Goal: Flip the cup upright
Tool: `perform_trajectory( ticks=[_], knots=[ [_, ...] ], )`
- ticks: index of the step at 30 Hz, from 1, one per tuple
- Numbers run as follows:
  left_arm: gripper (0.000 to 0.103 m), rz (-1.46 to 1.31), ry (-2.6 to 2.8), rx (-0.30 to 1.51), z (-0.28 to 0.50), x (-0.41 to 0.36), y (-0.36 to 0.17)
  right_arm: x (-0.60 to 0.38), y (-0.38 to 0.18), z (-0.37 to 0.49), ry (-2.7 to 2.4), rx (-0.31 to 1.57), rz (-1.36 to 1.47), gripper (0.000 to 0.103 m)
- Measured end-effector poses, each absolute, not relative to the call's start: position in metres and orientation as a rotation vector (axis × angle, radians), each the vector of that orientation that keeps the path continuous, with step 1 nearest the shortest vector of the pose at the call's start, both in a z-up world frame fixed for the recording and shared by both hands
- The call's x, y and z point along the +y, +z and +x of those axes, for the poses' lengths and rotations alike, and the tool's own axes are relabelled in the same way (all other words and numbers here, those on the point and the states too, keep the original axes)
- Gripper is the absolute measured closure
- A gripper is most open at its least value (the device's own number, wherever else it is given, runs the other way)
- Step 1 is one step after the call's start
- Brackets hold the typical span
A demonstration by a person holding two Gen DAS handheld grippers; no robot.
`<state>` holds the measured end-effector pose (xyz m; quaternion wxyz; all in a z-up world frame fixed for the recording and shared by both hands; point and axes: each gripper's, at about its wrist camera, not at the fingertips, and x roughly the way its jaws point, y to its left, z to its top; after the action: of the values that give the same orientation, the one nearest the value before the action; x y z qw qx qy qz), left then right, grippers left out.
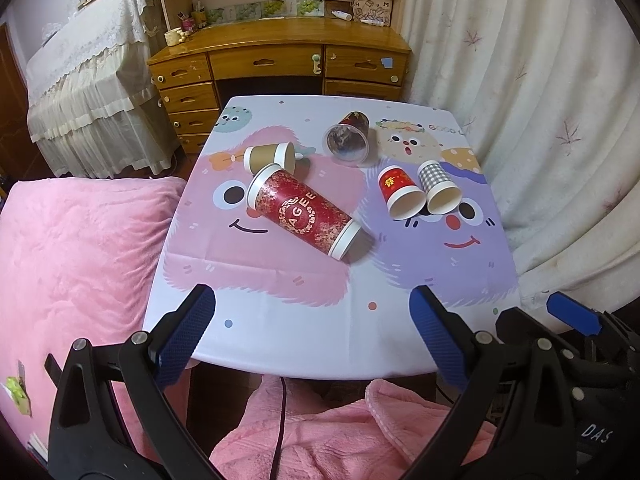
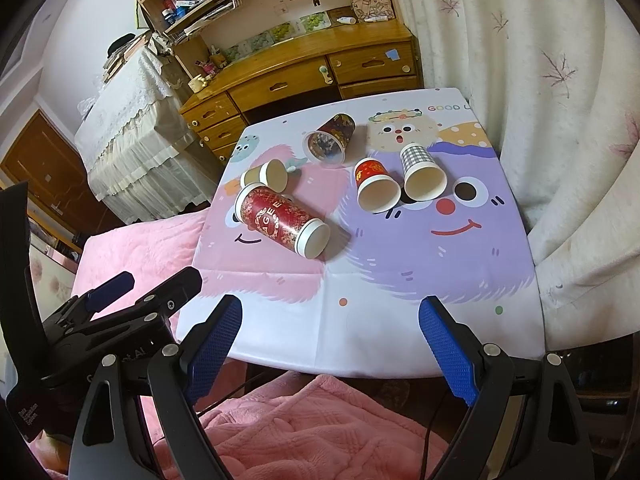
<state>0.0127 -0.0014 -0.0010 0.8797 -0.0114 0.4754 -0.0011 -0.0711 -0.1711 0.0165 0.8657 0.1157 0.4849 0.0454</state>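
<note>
Several cups lie on their sides on the cartoon tablecloth (image 1: 320,320). A tall red cup (image 1: 304,212) (image 2: 280,222) lies mid-table. A brown cup (image 1: 270,157) (image 2: 266,174) lies just behind it. A dark patterned cup (image 1: 348,140) (image 2: 330,140) lies at the back. A small red cup (image 1: 400,190) (image 2: 374,186) and a checked cup (image 1: 438,188) (image 2: 422,174) lie side by side on the right, mouths toward me. My left gripper (image 1: 312,300) and right gripper (image 2: 330,308) are open and empty at the table's near edge.
A wooden desk (image 1: 280,52) with drawers stands behind the table. A curtain (image 1: 540,100) hangs at the right. A pink blanket (image 1: 72,260) covers the bed at the left and my lap below. A lace-covered unit (image 1: 80,80) stands at the far left.
</note>
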Motion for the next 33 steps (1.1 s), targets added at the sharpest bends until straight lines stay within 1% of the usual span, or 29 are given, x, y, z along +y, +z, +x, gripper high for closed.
perform_trajectory(
  ticks=[11,18,25,28,33],
  knots=[
    [0.006,-0.075,-0.032,0.985,0.015,-0.001,-0.001,-0.174,0.009,-0.065,0.093,1.015,0.213,0.012],
    [0.006,-0.091,-0.07,1.001,0.029,0.002,-0.005,-0.17,0.016,-0.06,0.064,1.007,0.195,0.012],
    [0.006,-0.129,-0.141,1.161,0.06,0.026,-0.038,-0.152,0.0,-0.041,0.041,1.091,0.226,0.012],
    [0.011,-0.136,-0.189,1.241,0.077,0.044,-0.056,-0.138,-0.012,-0.025,0.034,1.148,0.25,0.012],
    [0.012,-0.122,-0.237,1.361,0.111,0.084,-0.086,-0.107,-0.039,0.015,-0.018,1.249,0.337,0.012]
  ],
)
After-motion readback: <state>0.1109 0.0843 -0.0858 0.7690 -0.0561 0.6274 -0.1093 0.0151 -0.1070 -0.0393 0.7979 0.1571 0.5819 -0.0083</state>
